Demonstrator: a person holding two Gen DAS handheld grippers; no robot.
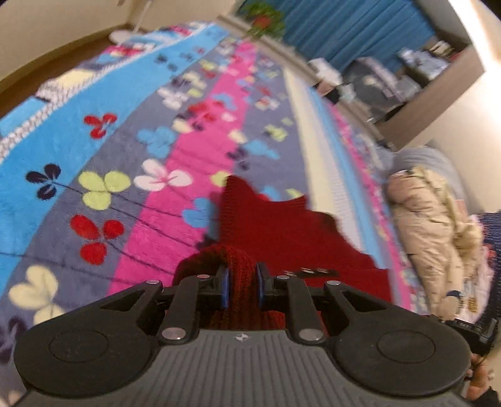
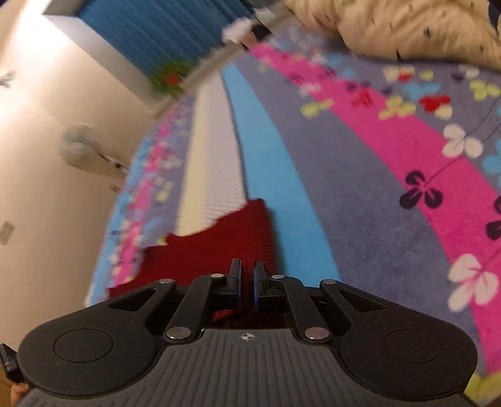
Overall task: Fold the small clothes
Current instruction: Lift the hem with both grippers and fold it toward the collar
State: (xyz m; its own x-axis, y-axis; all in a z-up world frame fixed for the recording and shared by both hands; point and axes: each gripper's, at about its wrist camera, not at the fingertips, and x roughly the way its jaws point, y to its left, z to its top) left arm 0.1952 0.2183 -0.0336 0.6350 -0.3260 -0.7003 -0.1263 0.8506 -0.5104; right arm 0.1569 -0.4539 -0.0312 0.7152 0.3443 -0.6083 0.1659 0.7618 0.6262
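- The left gripper [image 1: 241,286] has its blue-padded fingers [image 1: 224,289] drawn narrow and clamped on a bunched fold of the red knitted garment [image 1: 281,238], which fills the gap between them.
- From that pinched fold the garment runs away toward 12 and 1 o'clock in the left wrist view, lying partly over the flower-patterned blanket [image 1: 125,150]; its far edge is jagged, with two peaks against the pink and grey stripes.
- The right gripper [image 2: 247,283] is likewise nearly closed, a thin strip of the same red knitted garment [image 2: 213,247] caught between its pads [image 2: 238,288].
- In the right wrist view the garment spreads from the fingers toward 10 and 11 o'clock, across the blanket's white [image 2: 213,162] and blue bands.
- A beige padded coat [image 1: 429,225] lies on the blanket at about 3 o'clock in the left view, well apart from the garment; it also shows at 1 o'clock in the right view.
- A blue curtain [image 1: 338,28] hangs at 12 to 1 o'clock behind the bed, with a green and red plant [image 1: 266,18] just beside it, too blurred to make out.
- Both views are smeared, so whether the garment's middle is lifted off the blanket or resting on it cannot be told.
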